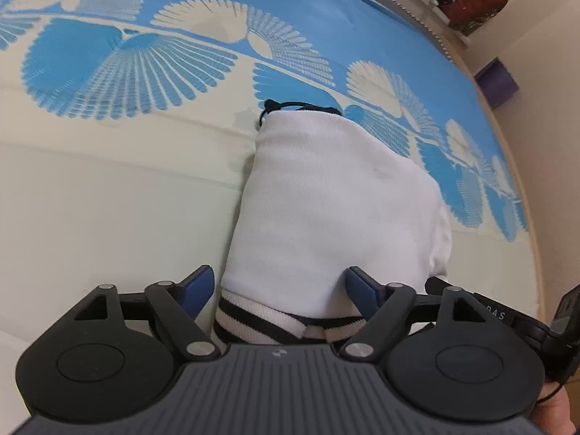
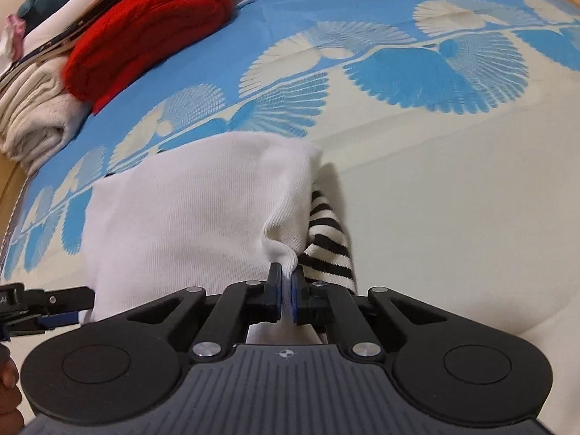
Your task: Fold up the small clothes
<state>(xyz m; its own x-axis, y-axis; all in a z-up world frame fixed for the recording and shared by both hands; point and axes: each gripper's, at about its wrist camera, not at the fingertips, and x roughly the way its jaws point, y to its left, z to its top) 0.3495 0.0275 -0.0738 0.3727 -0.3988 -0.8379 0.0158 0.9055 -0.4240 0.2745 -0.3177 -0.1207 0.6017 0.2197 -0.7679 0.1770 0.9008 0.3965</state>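
White garment on the bed, one gripper released, the other pinching an edge.

At the left, the left gripper (image 1: 279, 290) has its jaws spread wide over the near hem of the white garment (image 1: 326, 203), the striped cuff (image 1: 275, 320) lying between them, untouched by the pads. The garment lies on the blue-and-cream bedsheet (image 1: 90, 188), with broad bare cream sheet to its left. Further right, the right gripper (image 2: 286, 290) has its jaws clenched on a bunched fold of the garment's right edge, a striped sleeve (image 2: 326, 246) just beside. Open sheet lies to the right; a red folded pile (image 2: 145, 32) sits well apart at the far left corner.
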